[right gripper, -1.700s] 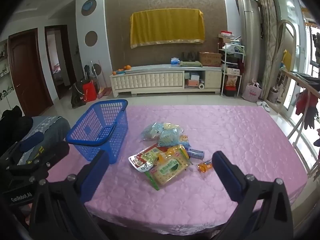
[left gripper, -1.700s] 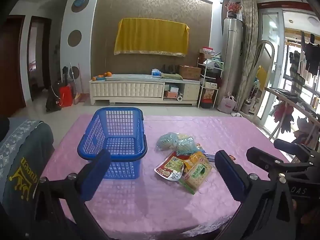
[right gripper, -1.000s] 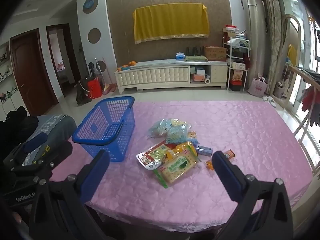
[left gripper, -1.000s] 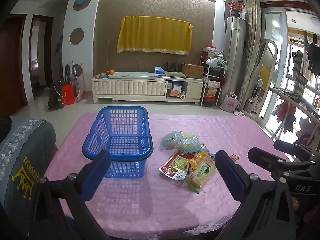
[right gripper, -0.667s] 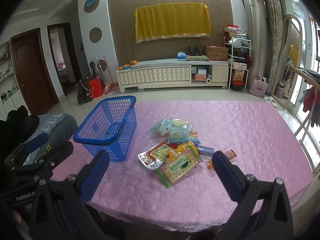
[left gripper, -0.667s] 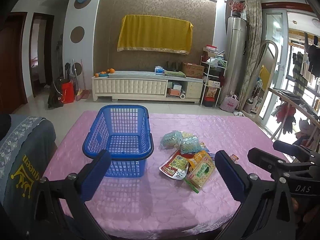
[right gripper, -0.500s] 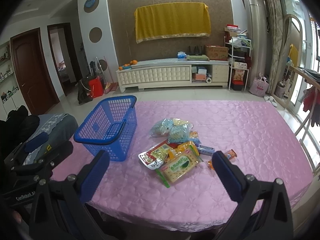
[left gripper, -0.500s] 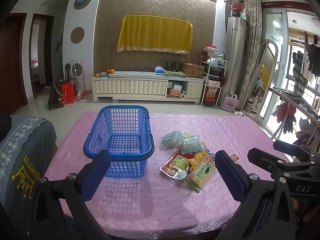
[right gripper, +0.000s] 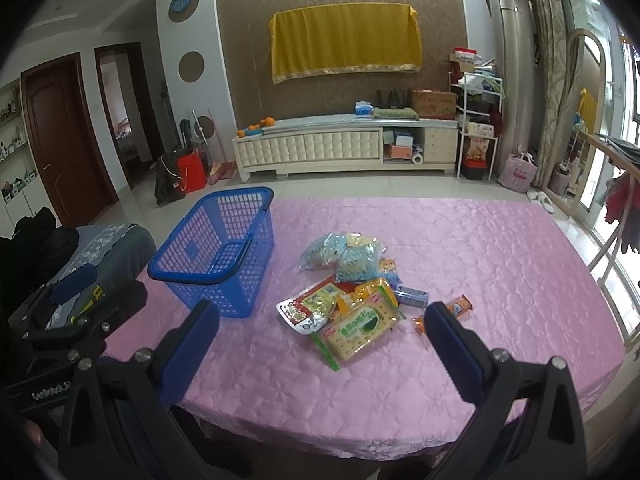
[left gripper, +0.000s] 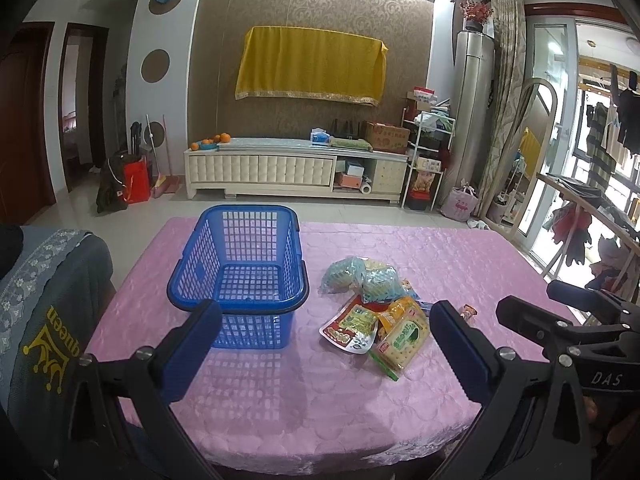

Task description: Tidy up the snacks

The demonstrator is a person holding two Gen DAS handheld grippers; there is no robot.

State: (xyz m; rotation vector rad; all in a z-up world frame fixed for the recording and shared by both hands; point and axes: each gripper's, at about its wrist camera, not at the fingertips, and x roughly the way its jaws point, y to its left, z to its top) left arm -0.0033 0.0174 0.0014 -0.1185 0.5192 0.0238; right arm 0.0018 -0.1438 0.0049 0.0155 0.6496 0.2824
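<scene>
Pink table (right gripper: 480, 264), snacks (right gripper: 348, 300) beyond open right tongs (right gripper: 320, 320)

Both grippers, left gripper (left gripper: 324, 342) and right gripper (right gripper: 322, 340), share black frames with silver screws (blue-padded jaws).

Basket (left gripper: 240, 268) stands left of the snack pile (left gripper: 376, 312) on the table (left gripper: 440, 264).

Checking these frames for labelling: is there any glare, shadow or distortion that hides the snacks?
Left wrist view: fisheye bends the room edges, windows blow out at right, basket casts a grid shadow toward the camera; snack pile sharp. Right wrist view: same bending, snack pile evenly lit, unobscured.
</scene>
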